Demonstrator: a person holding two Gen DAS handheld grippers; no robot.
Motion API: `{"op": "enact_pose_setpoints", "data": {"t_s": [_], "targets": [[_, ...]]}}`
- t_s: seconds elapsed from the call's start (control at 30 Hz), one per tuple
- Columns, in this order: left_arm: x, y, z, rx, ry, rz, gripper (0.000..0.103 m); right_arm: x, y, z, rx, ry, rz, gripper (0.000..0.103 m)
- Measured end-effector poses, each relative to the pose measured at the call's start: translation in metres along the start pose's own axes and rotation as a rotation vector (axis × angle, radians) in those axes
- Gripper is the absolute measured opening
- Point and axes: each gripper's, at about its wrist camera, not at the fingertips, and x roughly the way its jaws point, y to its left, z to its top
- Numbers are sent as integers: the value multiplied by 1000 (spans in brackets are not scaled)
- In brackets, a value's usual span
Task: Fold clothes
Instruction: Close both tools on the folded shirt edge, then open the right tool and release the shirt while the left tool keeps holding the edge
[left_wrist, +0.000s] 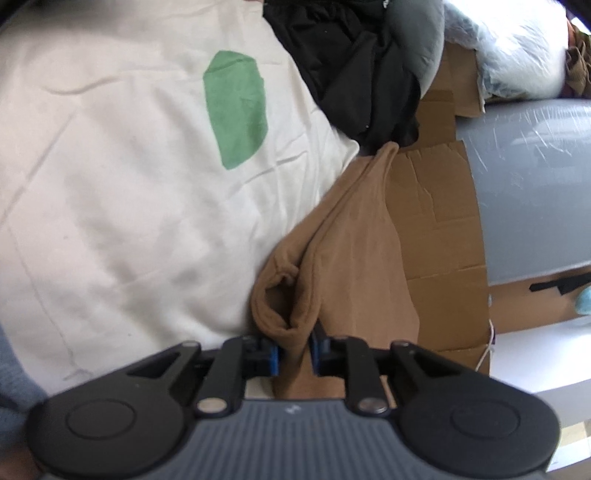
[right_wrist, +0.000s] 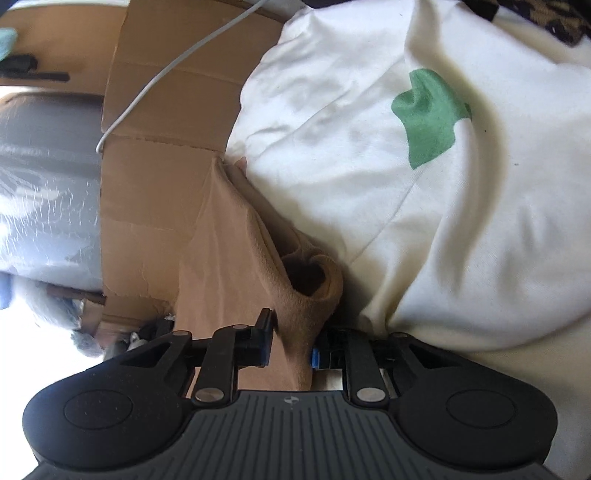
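Observation:
A tan brown garment (left_wrist: 343, 236) hangs stretched between both grippers, beside a cream sheet. My left gripper (left_wrist: 294, 354) is shut on one bunched hem of it, where a rolled opening shows just above the blue pads. In the right wrist view the same brown garment (right_wrist: 229, 240) runs away from the camera, and my right gripper (right_wrist: 291, 349) is shut on its other end, with a tube-like opening beside the right finger. The cloth hides both sets of fingertips.
The cream sheet (left_wrist: 110, 184) bears a green patch (left_wrist: 238, 110) and covers a soft surface. Flattened cardboard (left_wrist: 436, 206) lies under the garment. A black clothes pile (left_wrist: 347, 74) sits at the back. A grey plastic-wrapped surface (left_wrist: 532, 184) and a white cable (right_wrist: 173, 66) lie nearby.

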Motion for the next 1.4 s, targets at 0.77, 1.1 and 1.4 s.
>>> {"op": "enact_pose_setpoints", "data": {"t_s": [0.77, 1.1, 1.4], "targets": [[-46, -32, -7, 2, -15, 5, 3, -60, 25, 11, -35, -53, -30, 1], [-83, -35, -33, 33, 37, 51, 3, -116, 17, -6, -38, -36, -75, 1], [-117, -26, -59, 30, 60, 76, 3, -156, 16, -18, -61, -9, -121, 1]]}}
